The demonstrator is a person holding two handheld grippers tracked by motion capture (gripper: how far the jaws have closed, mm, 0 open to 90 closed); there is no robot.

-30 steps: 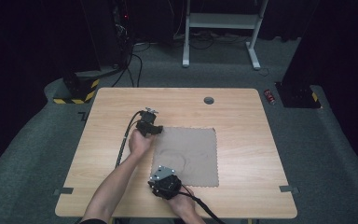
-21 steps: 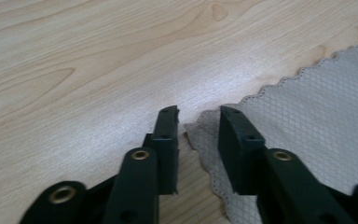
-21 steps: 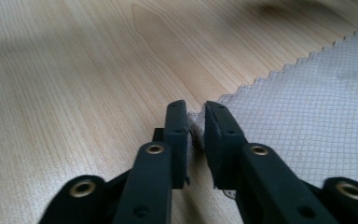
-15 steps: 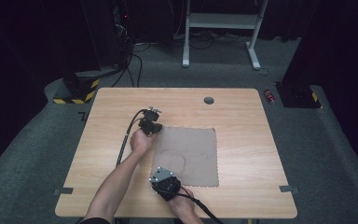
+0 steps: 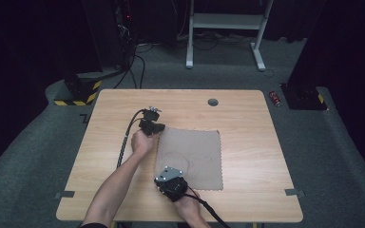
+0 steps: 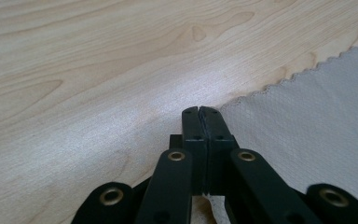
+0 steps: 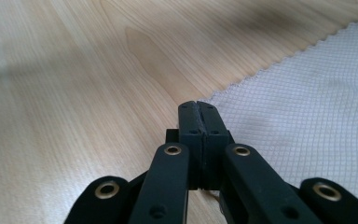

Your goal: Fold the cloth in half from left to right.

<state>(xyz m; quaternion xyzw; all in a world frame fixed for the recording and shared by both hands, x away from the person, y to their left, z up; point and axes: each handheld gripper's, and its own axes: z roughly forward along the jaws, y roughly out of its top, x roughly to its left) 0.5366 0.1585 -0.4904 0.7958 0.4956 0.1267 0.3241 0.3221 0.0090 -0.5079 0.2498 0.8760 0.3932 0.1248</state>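
Observation:
A grey square cloth (image 5: 192, 156) with pinked edges lies flat on the wooden table (image 5: 247, 114). My left gripper (image 5: 158, 130) is at the cloth's far left corner. In the left gripper view its jaws (image 6: 199, 109) are pressed together right at that corner of the cloth (image 6: 307, 121), pinching it. My right gripper (image 5: 167, 176), with a grey plate on top, is at the cloth's near left corner. In the right gripper view its jaws (image 7: 197, 105) are also shut, with the corner of the cloth (image 7: 307, 93) running into their tips.
A round cable hole (image 5: 212, 101) sits near the table's far edge. Tape strips mark the near corners (image 5: 64, 194) (image 5: 291, 192). On the floor beyond are a red can (image 5: 276, 97), a white desk frame (image 5: 223, 28) and a yellow-black striped base (image 5: 78, 92).

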